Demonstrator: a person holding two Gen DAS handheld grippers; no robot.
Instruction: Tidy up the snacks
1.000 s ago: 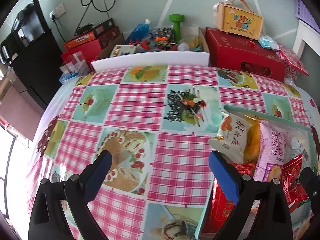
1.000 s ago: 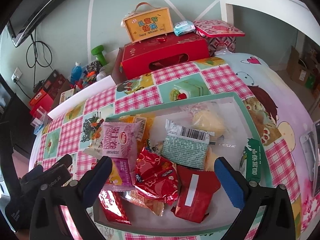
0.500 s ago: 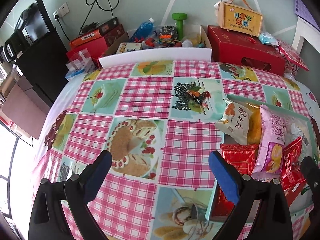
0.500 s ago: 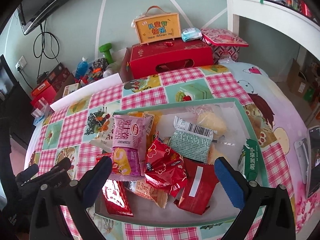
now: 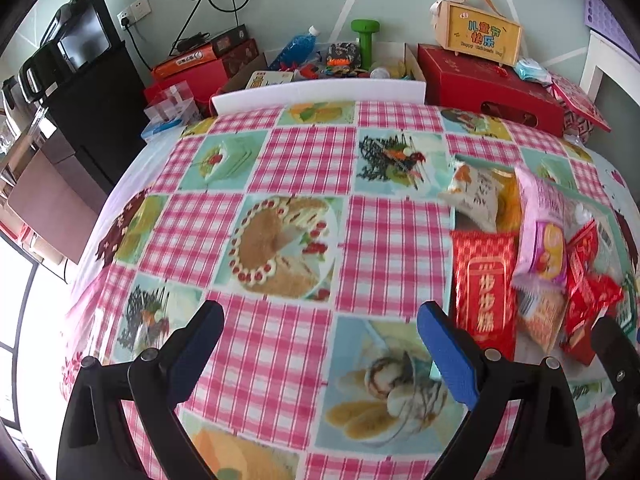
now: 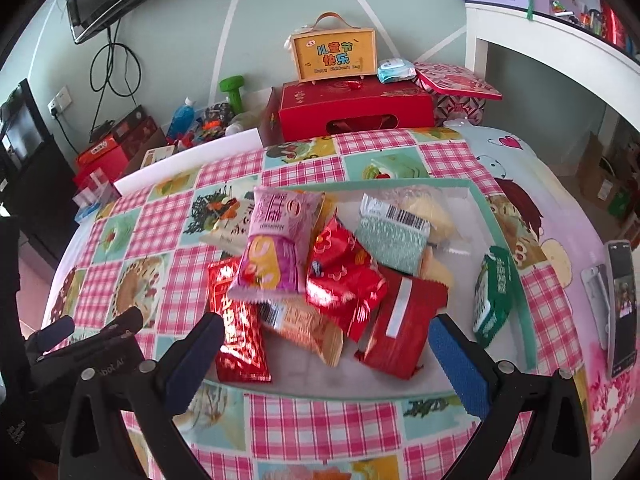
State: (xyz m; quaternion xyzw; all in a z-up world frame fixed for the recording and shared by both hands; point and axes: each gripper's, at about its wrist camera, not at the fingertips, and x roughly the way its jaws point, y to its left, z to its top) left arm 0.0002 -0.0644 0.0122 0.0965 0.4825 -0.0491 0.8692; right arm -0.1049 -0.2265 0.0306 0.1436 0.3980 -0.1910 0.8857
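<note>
Several snack packets lie heaped in the tray at centre frame of the right view, pink packet on top. Right gripper hangs wide open and empty at the tray's near rim; left gripper likewise, over bare tablecloth. Best to take the top packet first, pinching its sealed edge.

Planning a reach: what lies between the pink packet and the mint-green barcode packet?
In the right wrist view, a shiny red packet lies between the pink packet and the mint-green barcode packet.

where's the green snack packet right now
In the right wrist view, the green packet leans against the tray's right wall, right of the dark red packet.
</note>
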